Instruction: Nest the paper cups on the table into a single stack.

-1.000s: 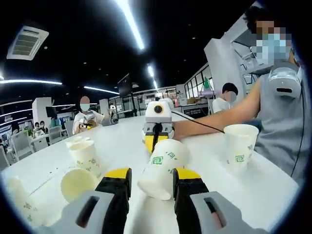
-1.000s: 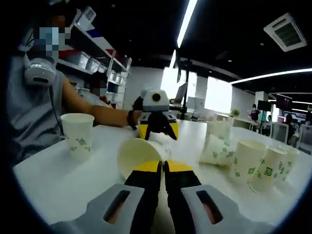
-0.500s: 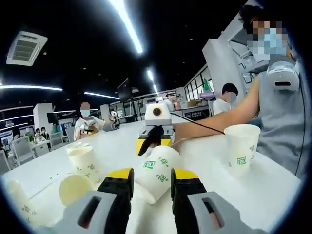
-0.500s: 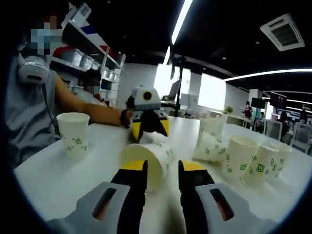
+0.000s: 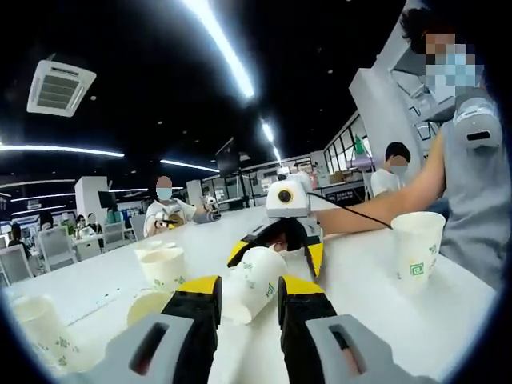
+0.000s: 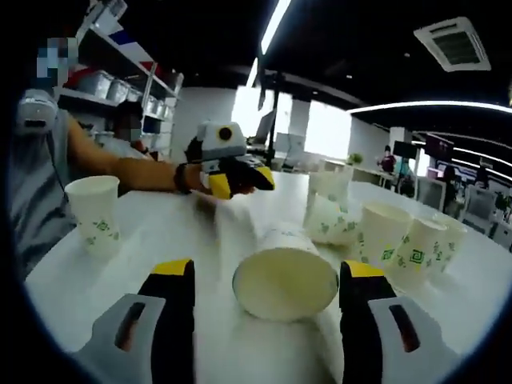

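left gripper [image 5: 246, 290] pinched tipped paper cup [image 5: 254, 280] above white table [image 5: 400, 308], right gripper [image 6: 264, 276] spread wide either side of that cup's mouth, upright cup [image 5: 418, 249] beside person's arm, cup cluster [image 6: 384, 236] farther back

In the left gripper view, the left tongs [image 5: 246, 294] point forward low over the table, and their two yellow-tipped jaws sit close together. In the right gripper view, the right tongs [image 6: 264, 276] have their jaws spread wide apart. The person's bare arm [image 6: 132, 172] reaches out and holds the left tongs.
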Demonstrator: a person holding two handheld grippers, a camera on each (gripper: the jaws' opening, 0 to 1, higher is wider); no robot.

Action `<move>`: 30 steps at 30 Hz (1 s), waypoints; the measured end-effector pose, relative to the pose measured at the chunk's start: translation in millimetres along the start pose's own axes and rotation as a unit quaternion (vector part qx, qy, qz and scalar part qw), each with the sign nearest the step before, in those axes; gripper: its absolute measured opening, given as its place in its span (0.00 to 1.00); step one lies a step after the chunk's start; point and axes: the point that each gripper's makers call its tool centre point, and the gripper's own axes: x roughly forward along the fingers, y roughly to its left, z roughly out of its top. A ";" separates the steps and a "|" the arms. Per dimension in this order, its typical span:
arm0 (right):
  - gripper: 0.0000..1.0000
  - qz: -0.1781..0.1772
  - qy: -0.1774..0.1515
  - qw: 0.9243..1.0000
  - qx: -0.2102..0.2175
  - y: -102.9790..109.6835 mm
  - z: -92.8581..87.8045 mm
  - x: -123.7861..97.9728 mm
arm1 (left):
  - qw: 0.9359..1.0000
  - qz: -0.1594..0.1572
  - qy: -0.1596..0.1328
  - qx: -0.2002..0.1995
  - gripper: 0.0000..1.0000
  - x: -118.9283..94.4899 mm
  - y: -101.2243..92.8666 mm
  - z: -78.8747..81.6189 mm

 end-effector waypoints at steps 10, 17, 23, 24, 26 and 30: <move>0.61 -0.018 -0.004 0.999 0.029 -15.6 -4.4 8.6 | 1.000 0.008 -0.001 0.002 0.30 -1.6 5.0 -0.9; 0.57 -0.028 -0.007 0.999 0.029 -20.0 -2.1 10.8 | 1.000 0.012 0.000 0.002 0.29 -3.1 7.5 -1.7; 0.56 -0.007 -0.025 0.999 0.026 -9.1 6.3 8.9 | 1.000 0.012 0.002 0.001 0.29 -3.5 9.6 -3.2; 0.56 -0.005 -0.026 0.999 0.024 -7.9 7.2 9.0 | 1.000 0.013 0.003 0.001 0.29 -3.5 10.1 -3.7; 0.56 0.000 -0.031 0.999 0.019 -5.0 10.4 9.1 | 1.000 0.012 0.004 0.001 0.29 -3.3 10.6 -4.5; 0.56 0.003 -0.043 0.999 0.014 -3.0 17.1 7.8 | 1.000 0.012 0.004 0.001 0.29 -3.5 11.4 -4.6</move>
